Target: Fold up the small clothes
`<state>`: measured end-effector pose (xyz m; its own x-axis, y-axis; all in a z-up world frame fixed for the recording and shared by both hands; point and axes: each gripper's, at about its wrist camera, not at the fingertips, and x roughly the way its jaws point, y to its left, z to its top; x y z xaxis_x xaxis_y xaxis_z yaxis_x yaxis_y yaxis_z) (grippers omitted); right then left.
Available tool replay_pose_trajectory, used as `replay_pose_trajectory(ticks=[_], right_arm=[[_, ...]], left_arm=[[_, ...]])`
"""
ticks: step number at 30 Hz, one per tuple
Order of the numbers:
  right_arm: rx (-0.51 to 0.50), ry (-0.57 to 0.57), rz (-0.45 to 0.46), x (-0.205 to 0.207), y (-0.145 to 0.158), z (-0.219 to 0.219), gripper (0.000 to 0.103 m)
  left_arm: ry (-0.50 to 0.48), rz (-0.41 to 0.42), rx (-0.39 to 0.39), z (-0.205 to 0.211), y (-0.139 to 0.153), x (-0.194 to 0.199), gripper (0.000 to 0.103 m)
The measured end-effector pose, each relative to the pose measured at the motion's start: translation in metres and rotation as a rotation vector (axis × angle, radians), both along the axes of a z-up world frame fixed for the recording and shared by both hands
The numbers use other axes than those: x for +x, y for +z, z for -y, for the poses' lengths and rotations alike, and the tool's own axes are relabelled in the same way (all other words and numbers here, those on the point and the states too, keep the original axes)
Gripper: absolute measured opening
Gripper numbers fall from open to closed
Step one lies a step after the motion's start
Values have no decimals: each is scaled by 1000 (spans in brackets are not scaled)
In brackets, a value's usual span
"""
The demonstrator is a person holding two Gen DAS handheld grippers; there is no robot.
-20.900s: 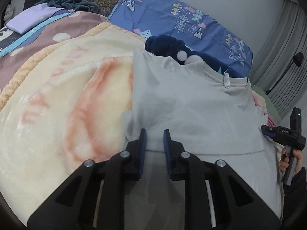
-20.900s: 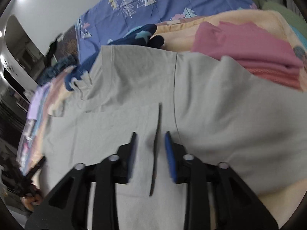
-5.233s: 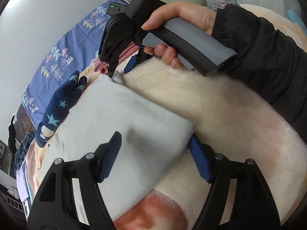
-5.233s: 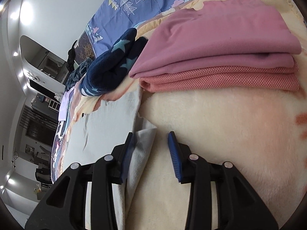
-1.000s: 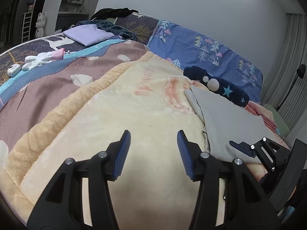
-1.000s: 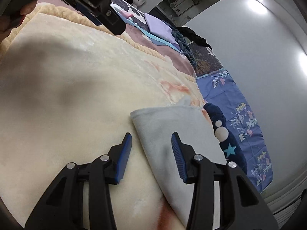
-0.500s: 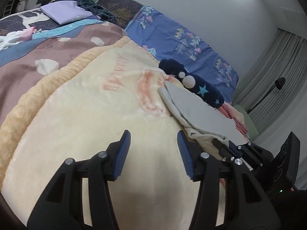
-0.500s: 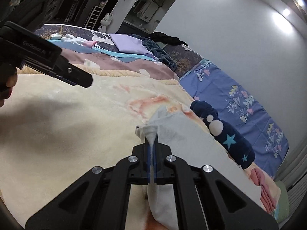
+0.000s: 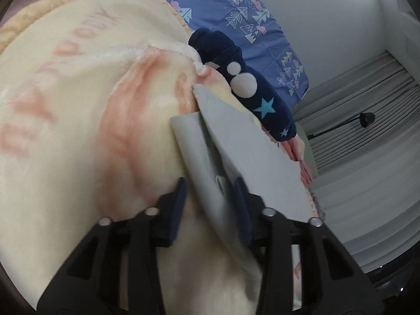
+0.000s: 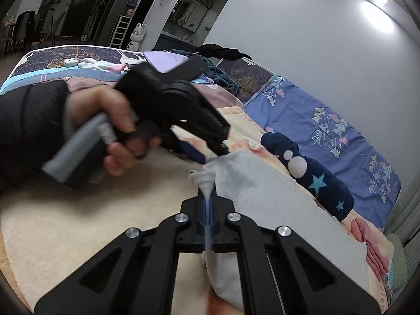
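Note:
A folded light grey shirt (image 9: 244, 144) lies on the cream blanket (image 9: 78, 120). My left gripper (image 9: 211, 204) is open, its blue pads on either side of the shirt's near edge. In the right wrist view my right gripper (image 10: 207, 225) is shut on a bunched corner of the grey shirt (image 10: 262, 183) and lifts it a little. The left gripper (image 10: 210, 152), held by a hand, points at the shirt's far corner in that view.
A navy star-patterned garment (image 9: 249, 89) lies just beyond the shirt, also in the right wrist view (image 10: 315, 181). Folded pink clothes (image 10: 372, 246) sit to the right. A blue tree-print pillow (image 10: 328, 120) lies behind. Purple and teal clothes (image 10: 168, 60) lie farther up the bed.
My left gripper has moved in from the open blanket to straddle the shirt's edge. My right gripper stays shut on the shirt corner.

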<state>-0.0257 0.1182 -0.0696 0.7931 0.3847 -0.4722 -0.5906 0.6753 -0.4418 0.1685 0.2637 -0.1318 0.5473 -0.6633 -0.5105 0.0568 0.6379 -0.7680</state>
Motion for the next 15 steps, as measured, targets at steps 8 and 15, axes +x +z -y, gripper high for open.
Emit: replay_pose_trajectory(ticks=[8,15], right_arm=[[-61,71,-12,-8,-13,-15,1],[-135,104,-40,-13,-27,-25,2]], left_arm=[[19,128,105,12,23,23,2],[44,105,3,-10,-3,23,3]])
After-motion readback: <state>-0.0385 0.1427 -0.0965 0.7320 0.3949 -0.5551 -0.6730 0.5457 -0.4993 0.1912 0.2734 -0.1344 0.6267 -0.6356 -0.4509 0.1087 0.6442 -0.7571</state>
